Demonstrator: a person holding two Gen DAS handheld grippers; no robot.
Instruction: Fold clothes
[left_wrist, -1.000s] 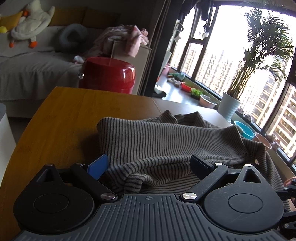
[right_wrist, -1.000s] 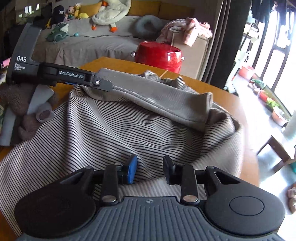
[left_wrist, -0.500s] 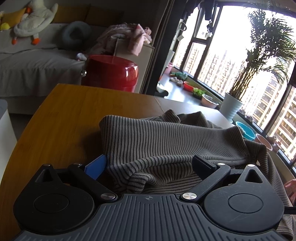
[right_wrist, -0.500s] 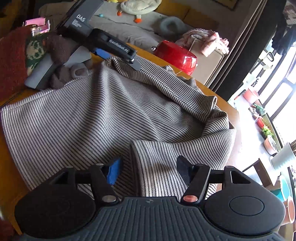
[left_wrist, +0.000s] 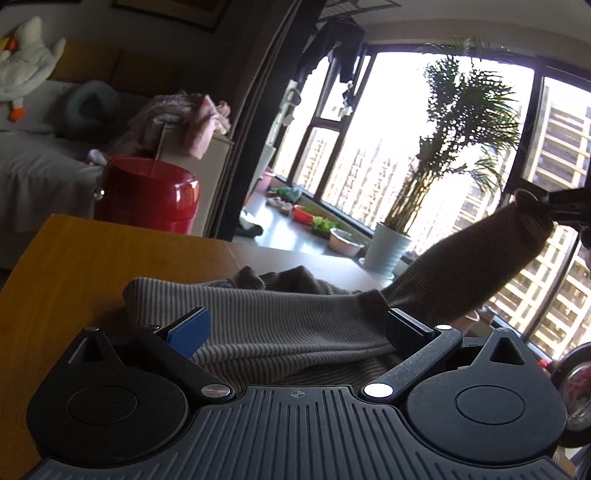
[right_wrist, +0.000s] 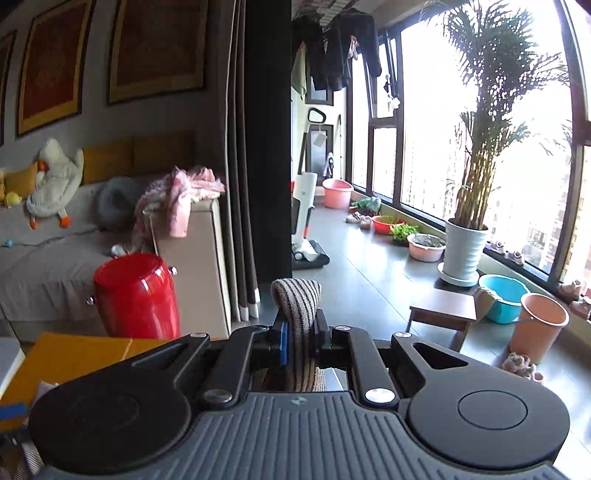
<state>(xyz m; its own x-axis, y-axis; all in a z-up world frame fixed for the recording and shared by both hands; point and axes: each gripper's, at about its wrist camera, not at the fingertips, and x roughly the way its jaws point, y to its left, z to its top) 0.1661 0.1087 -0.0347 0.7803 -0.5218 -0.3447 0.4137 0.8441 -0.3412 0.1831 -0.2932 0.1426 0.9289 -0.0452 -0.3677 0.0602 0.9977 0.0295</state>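
Since the earlier frames the right gripper has clamped a fold of the striped sweater and lifted it clear, so one part, probably a sleeve, now rises taut from the wooden worktop toward the window. The rest of the garment lies bunched on the worktop between the wide-spread fingers of the left gripper, which grips nothing. The raised part looks ready to be drawn out or laid across the body.
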